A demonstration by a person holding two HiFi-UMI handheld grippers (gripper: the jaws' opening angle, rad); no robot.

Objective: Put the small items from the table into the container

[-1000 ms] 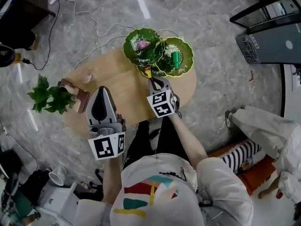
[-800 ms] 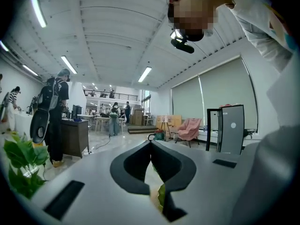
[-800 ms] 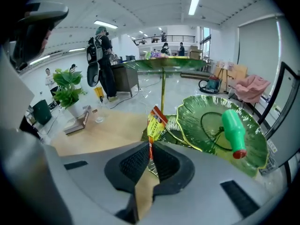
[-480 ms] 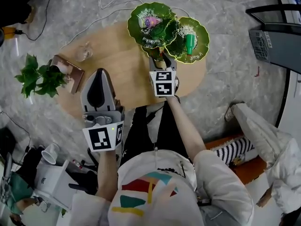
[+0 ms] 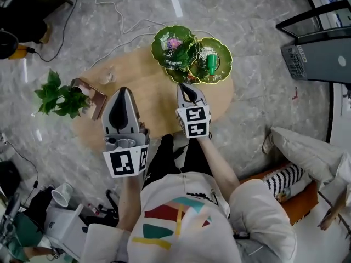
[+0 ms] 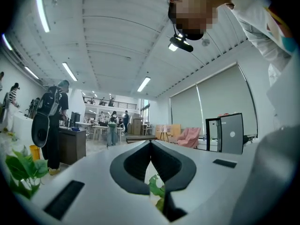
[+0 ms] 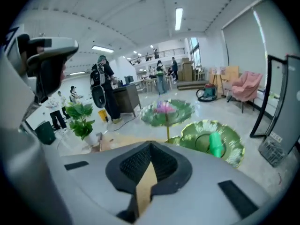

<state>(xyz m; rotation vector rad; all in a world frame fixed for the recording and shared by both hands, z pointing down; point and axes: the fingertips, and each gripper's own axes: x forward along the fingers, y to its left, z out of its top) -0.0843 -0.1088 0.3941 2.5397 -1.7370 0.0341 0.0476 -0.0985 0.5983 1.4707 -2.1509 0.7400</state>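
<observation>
The container is a stand of green leaf-shaped dishes (image 5: 174,47) (image 7: 166,112) at the far edge of the round wooden table (image 5: 148,86). A pink item (image 5: 175,41) (image 7: 164,108) lies in the upper dish. In the right dish (image 5: 218,53) (image 7: 234,149) lies a green bottle (image 5: 210,64) (image 7: 215,143). My right gripper (image 5: 181,86) (image 7: 151,146) hangs just short of the dishes, tilted down, shut and empty. My left gripper (image 5: 123,90) (image 6: 151,143) is held level over the table's near left part, shut with nothing in it.
A potted plant (image 5: 60,97) on a wooden stand (image 5: 90,96) sits at the table's left edge, with a small glass (image 5: 109,75) beside it. Cables trail over the marble floor (image 5: 109,15). A dark cabinet (image 5: 323,43) stands at the right, and a person in white (image 5: 312,152) is near it.
A small item showed at the right gripper's tip by the dishes a second ago. That gripper then reached the low dish and has now drawn back and up, empty. The left gripper barely shifted.
</observation>
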